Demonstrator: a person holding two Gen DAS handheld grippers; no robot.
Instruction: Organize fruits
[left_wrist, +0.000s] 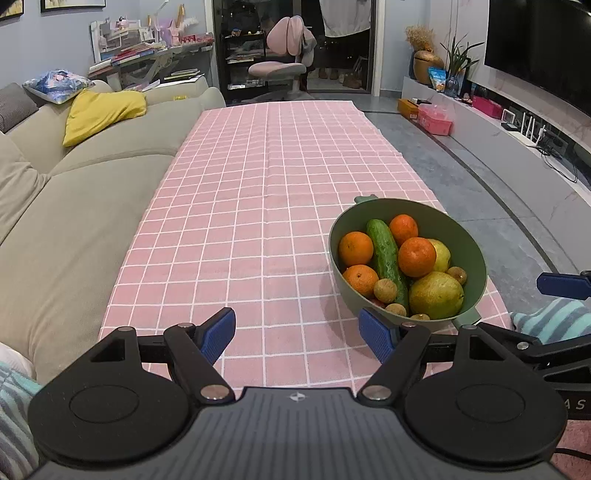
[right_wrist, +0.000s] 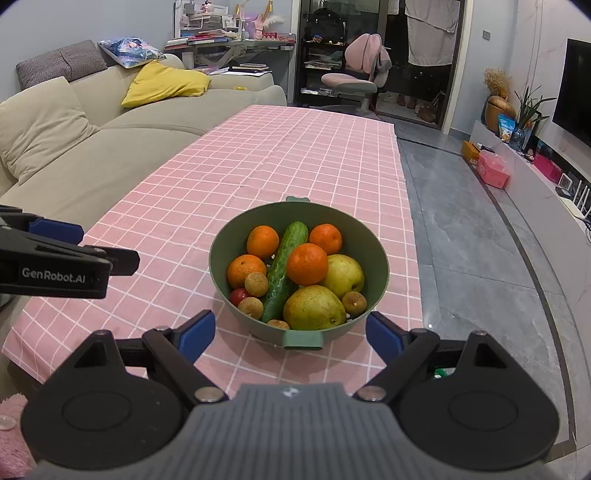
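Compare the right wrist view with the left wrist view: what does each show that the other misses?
Only the right wrist view shows the small red fruit low in the bowl and the bowl's near handle. Only the left wrist view shows the striped sleeve at its right edge. Both show the green bowl holding four oranges, a cucumber and two pears on the pink checked cloth, with both grippers open and empty.

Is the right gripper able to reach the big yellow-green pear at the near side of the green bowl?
Probably yes. The right gripper is open, directly facing the green bowl. The yellow-green pear lies on top, uncovered; only the bowl's near rim stands between, so approach from above.
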